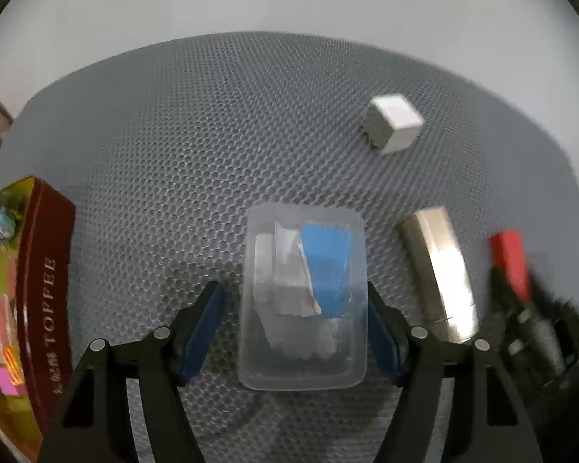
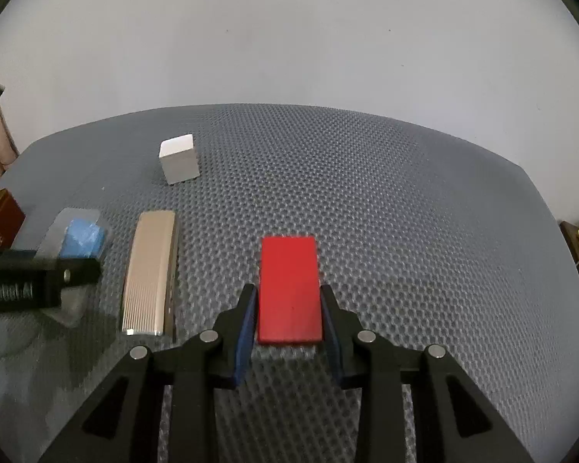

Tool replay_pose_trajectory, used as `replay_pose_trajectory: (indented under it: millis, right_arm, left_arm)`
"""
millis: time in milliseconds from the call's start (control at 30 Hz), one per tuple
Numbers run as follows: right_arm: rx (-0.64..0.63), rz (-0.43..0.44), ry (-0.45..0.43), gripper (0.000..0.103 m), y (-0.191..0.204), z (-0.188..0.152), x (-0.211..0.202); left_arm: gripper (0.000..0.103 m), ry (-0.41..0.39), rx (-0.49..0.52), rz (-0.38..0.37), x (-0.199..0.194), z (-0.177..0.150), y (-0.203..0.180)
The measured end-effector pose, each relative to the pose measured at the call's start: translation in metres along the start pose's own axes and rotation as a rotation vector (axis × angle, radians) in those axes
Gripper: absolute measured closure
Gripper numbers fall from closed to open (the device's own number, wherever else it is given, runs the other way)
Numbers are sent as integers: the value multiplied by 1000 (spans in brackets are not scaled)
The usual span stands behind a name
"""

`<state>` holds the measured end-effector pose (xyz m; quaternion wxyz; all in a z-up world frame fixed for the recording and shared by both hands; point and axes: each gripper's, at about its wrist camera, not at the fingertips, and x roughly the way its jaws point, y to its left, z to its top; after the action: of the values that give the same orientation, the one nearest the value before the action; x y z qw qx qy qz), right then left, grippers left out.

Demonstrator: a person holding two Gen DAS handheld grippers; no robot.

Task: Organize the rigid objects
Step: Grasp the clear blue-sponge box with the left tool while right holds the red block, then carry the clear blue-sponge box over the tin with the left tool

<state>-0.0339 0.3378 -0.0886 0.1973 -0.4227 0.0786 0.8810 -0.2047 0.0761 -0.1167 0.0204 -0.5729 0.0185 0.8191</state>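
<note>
A clear plastic box point(image 1: 305, 347) with blue and white pieces inside lies on the grey honeycomb mat point(image 1: 212, 135). My left gripper point(image 1: 293, 289) straddles it, open; the right pad is at the box's side and a narrow gap shows at the left pad. A flat red block point(image 2: 289, 289) rests on the mat with my right gripper point(image 2: 287, 289) shut on its long sides. Between them lies a ribbed silver bar point(image 2: 150, 270), and a white cube point(image 2: 179, 158) sits farther back. From the left wrist, the red block point(image 1: 509, 258) and right gripper appear blurred at far right.
A dark red toffee tin point(image 1: 46, 289) holding small coloured items stands at the mat's left edge. The left gripper's black body point(image 2: 38, 281) crosses the left side of the right wrist view. A pale wall rises behind the mat.
</note>
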Motion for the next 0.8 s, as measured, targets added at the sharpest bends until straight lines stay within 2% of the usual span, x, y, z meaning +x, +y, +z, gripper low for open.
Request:
replay_pose_trajectory:
  millis: [67, 133, 367, 633, 767, 800]
  right_arm:
    - [-2, -5, -1, 73, 2, 0, 0]
    - [-5, -5, -3, 73, 5, -3, -4]
    - [44, -43, -3, 73, 22, -19, -21]
    - [31, -60, -1, 73, 32, -21, -25]
    - [34, -57, 0, 73, 35, -12, -24]
    - [33, -58, 0, 73, 35, -13, -24]
  left_arm:
    - [40, -41, 42, 17, -4, -3, -6]
    - [48, -59, 56, 3, -8, -5, -9]
    - [49, -118, 118, 72, -25, -15, -16]
    - [49, -184, 110, 62, -55, -17, 2]
    - [49, -204, 101, 65, -69, -20, 7]
    - [49, -210, 98, 73, -64, -17, -1]
